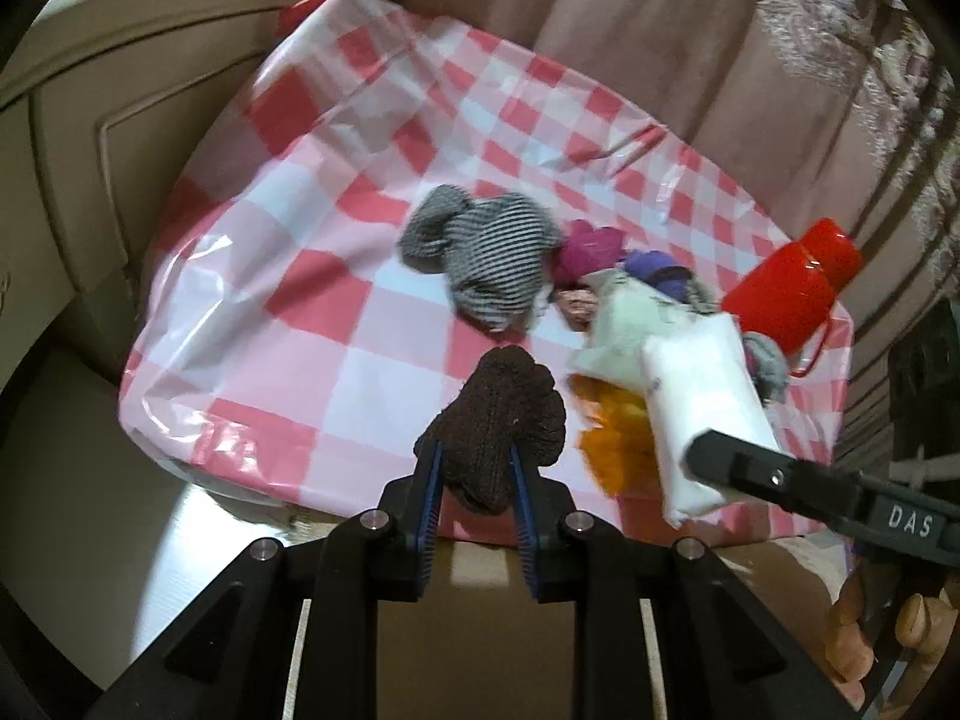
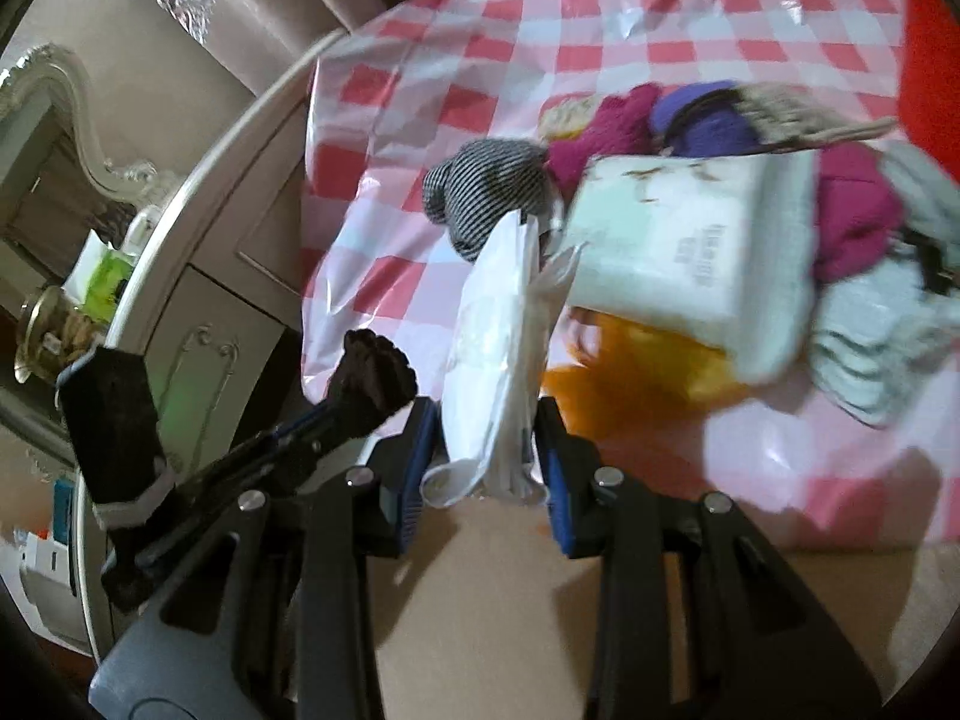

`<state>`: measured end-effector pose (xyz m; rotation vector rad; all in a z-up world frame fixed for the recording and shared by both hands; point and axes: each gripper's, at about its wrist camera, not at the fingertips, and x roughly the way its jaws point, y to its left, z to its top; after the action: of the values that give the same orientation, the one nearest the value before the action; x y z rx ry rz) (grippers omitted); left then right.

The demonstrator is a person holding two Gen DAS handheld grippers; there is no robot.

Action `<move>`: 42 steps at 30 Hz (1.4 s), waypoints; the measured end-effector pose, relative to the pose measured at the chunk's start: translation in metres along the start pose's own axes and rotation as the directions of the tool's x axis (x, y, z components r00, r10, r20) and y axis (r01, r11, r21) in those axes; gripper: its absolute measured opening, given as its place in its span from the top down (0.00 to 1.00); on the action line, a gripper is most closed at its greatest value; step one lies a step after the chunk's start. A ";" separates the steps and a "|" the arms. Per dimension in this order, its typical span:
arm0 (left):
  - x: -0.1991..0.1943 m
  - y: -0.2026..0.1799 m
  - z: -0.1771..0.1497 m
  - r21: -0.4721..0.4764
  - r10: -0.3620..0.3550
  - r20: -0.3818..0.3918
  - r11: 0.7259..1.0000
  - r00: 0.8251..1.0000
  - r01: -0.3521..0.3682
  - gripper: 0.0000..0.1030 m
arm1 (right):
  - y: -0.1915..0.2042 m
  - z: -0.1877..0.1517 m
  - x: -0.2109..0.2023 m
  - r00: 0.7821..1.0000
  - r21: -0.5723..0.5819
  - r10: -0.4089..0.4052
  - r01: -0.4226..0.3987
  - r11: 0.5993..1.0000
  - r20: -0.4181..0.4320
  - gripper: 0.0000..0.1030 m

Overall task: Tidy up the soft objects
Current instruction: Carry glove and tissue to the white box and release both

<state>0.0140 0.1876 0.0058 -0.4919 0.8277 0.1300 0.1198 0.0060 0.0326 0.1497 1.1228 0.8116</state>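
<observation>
Pinched in the left gripper [image 1: 477, 468] is a brown sock [image 1: 501, 420]; the right gripper [image 2: 489, 450] clamps a white packet [image 2: 498, 324]; the pile [image 2: 780, 180] on the checked cloth [image 1: 300, 312] looks mostly unsorted.

I see a red-and-white checked plastic cloth [image 1: 312, 276] draped over the table, glossy with glare from light overhead. Behind it hang pinkish-brown curtains [image 1: 600, 36] with a patterned lace panel [image 1: 840, 48] to the right. On the left stands a cream cabinet [image 1: 108, 138] with moulded panels. From the right wrist camera I make out an ornate silver-framed mirror [image 2: 66, 96] and what may be a brass dish [image 2: 54, 330] on a ledge, though it's blurred.
</observation>
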 end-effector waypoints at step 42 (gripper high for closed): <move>0.060 -0.419 -0.131 0.385 -0.450 -0.473 0.668 0.758 0.637 0.60 | -0.298 -0.152 -0.316 0.742 0.480 -0.645 0.505 0.718 0.184 0.63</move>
<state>0.0907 -0.2470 0.0412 -0.2185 0.9707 -0.7713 0.0827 -0.4527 0.0511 0.2497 0.9077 -0.0393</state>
